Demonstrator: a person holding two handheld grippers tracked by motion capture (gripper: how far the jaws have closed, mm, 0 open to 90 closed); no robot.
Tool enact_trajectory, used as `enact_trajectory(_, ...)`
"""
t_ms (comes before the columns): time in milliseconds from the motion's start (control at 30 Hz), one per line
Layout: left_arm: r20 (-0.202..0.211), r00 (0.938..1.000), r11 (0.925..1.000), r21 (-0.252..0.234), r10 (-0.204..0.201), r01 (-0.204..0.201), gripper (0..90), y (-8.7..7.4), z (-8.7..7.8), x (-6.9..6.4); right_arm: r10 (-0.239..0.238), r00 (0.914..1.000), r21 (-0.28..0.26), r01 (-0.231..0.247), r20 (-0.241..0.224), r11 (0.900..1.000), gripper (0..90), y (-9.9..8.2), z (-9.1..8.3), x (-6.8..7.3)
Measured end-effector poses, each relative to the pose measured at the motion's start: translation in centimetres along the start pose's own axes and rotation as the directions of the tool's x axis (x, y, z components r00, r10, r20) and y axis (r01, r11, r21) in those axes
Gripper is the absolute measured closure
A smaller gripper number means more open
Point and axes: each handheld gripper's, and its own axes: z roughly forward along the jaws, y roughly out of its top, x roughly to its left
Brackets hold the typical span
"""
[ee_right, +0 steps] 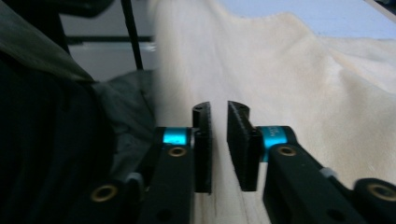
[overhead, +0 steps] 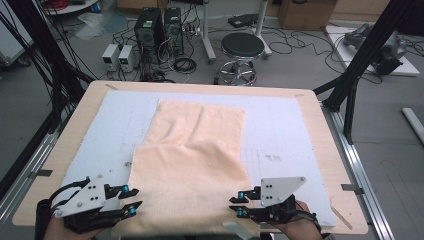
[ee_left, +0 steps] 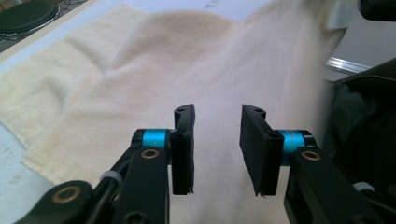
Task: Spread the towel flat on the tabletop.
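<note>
Soft, light towel (overhead: 192, 165) sags at lower centre; both grippers' jaws apart, so pinch its near corners.

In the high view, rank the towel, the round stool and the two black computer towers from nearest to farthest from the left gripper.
From the left gripper:
1. Towel, right beside it on the table.
2. Computer towers, on the floor beyond the table's far edge.
3. Stool, farther right on the floor.

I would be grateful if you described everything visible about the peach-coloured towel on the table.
The peach-coloured terry towel looks soft and fluffy. It lies on the pale blue mat, its far part flat and its near part doubled back over it in a rumpled fold. The near edge reaches the table's front, between the two grippers. In both gripper views the jaws stand apart over the cloth without pinching it.
</note>
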Motion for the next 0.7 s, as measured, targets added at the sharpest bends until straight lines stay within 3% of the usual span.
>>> enact_trajectory(133, -0.003, 0.9982, 0.9982, 0.008, -0.059, 0.059, 60.6, -2.3, 2.2, 1.8, 0.023, 0.999, 0.054, -0.025, 0.039, 0.9982, 68.6, -1.0, 1.4, -1.6)
enact_trajectory(200, 0.006, 0.9967, 0.9964, 0.027, -0.081, 0.081, 59.1, -3.6, 3.9, 2.8, 0.026, 0.9976, 0.105, -0.033, 0.064, 0.9939, 65.1, -1.8, 2.6, -3.0)
enact_trajectory(267, 0.005, 0.9942, 0.9933, 0.044, -0.108, 0.107, 57.4, -4.8, 5.6, 3.9, 0.039, 0.9963, 0.159, -0.051, 0.076, 0.9859, 62.0, -2.9, 4.0, -4.6)
enact_trajectory(333, 0.006, 0.9945, 0.9916, 0.077, -0.105, 0.104, 55.0, -5.6, 7.0, 4.8, 0.073, 0.9934, 0.187, -0.088, 0.088, 0.9783, 59.0, -4.0, 5.4, -6.1)
enact_trajectory(433, 0.024, 0.9903, 0.9814, 0.139, -0.137, 0.132, 52.3, -6.5, 9.1, 6.3, 0.121, 0.9884, 0.234, -0.14, 0.091, 0.9622, 57.3, -5.1, 7.2, -7.9)
enact_trajectory(500, 0.032, 0.9894, 0.9757, 0.173, -0.142, 0.134, 52.4, -6.9, 10.0, 6.6, 0.128, 0.988, 0.278, -0.147, 0.086, 0.9491, 59.9, -5.6, 8.3, -8.3)
enact_trajectory(600, 0.03, 0.9921, 0.98, 0.162, -0.122, 0.115, 59.3, -7.0, 10.1, 6.6, 0.129, 0.9889, 0.257, -0.144, 0.073, 0.9555, 74.5, -5.7, 8.3, -8.5)
enact_trajectory(700, 0.035, 0.9911, 0.9792, 0.163, -0.129, 0.122, 75.1, -7.1, 9.9, 6.5, 0.121, 0.9908, 0.251, -0.132, 0.061, 0.959, 84.7, -5.7, 8.3, -8.3)
